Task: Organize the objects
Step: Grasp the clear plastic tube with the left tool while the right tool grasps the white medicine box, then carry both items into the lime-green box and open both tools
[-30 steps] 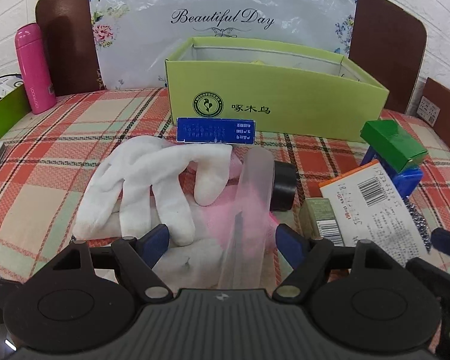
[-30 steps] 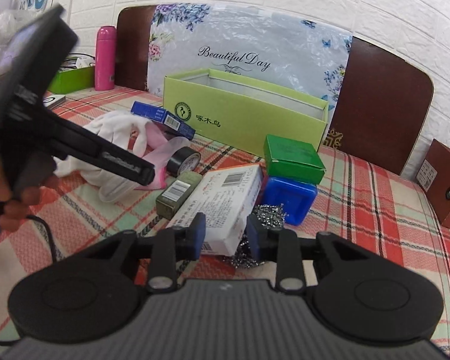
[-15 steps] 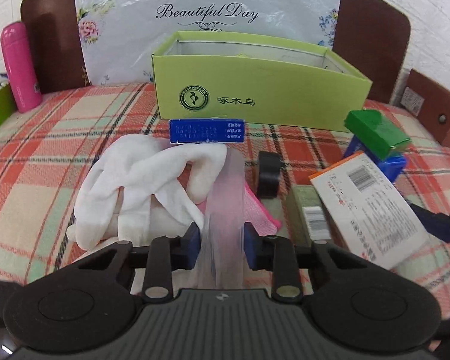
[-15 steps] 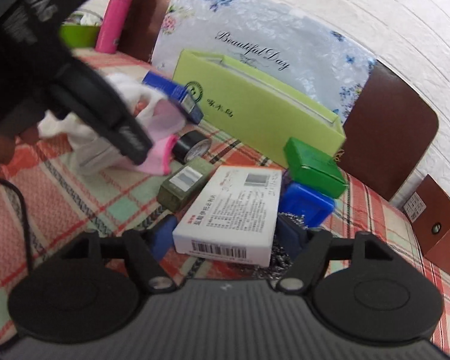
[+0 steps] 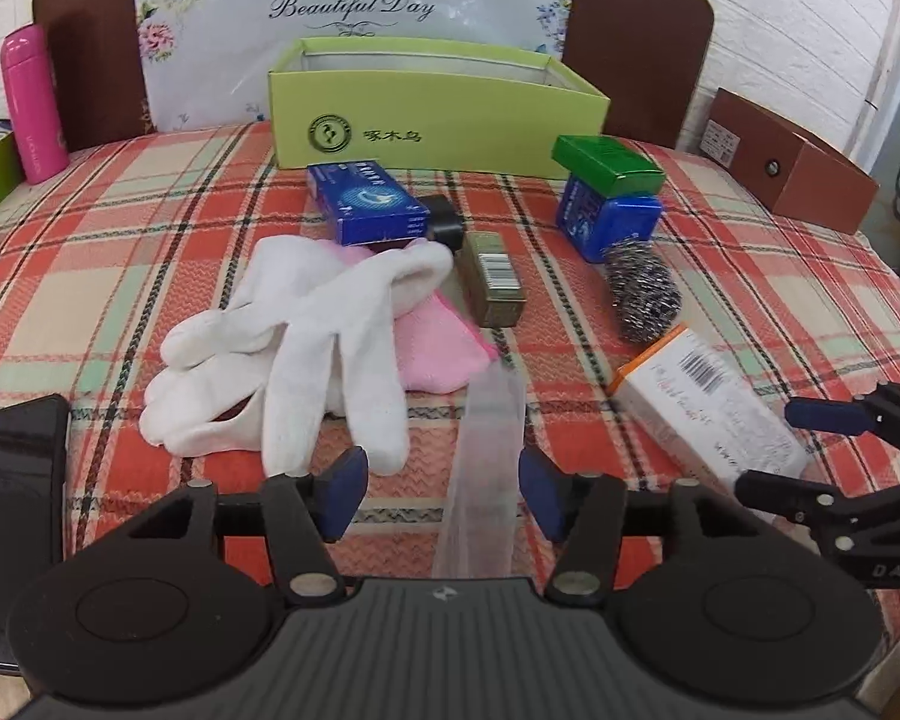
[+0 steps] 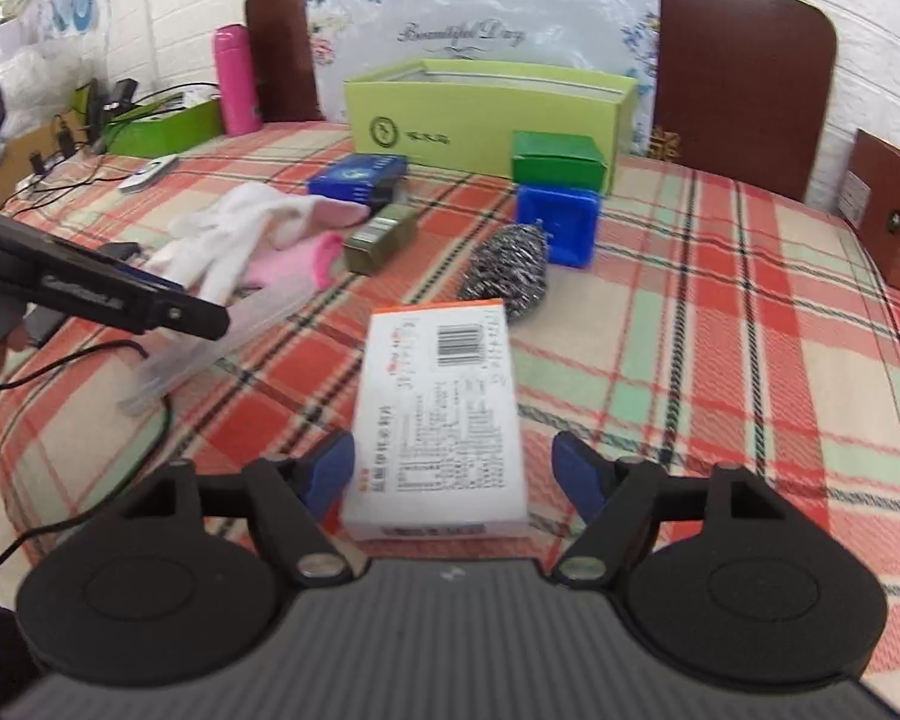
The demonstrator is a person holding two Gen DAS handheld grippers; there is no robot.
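Observation:
My left gripper (image 5: 443, 483) is open; a clear plastic strip (image 5: 486, 468) lies between its fingers on the plaid cloth. White gloves (image 5: 306, 342) over a pink cloth (image 5: 438, 348) lie just ahead. My right gripper (image 6: 450, 477) is open around a white and orange box (image 6: 441, 414), which lies flat between the fingers; the box also shows in the left wrist view (image 5: 708, 402). The open lime-green box (image 5: 438, 114) stands at the back; it also shows in the right wrist view (image 6: 486, 114).
A blue carton (image 5: 366, 201), an olive box (image 5: 492, 288), a steel scourer (image 5: 642, 294) and a green box (image 5: 606, 165) on a blue tub (image 5: 606, 222) lie mid-table. A pink bottle (image 5: 30, 108) stands back left, a brown box (image 5: 792, 168) at right.
My left gripper opened, let go of the clear strip and drew back. My right gripper pulled the white and orange box toward the front, away from the other items.

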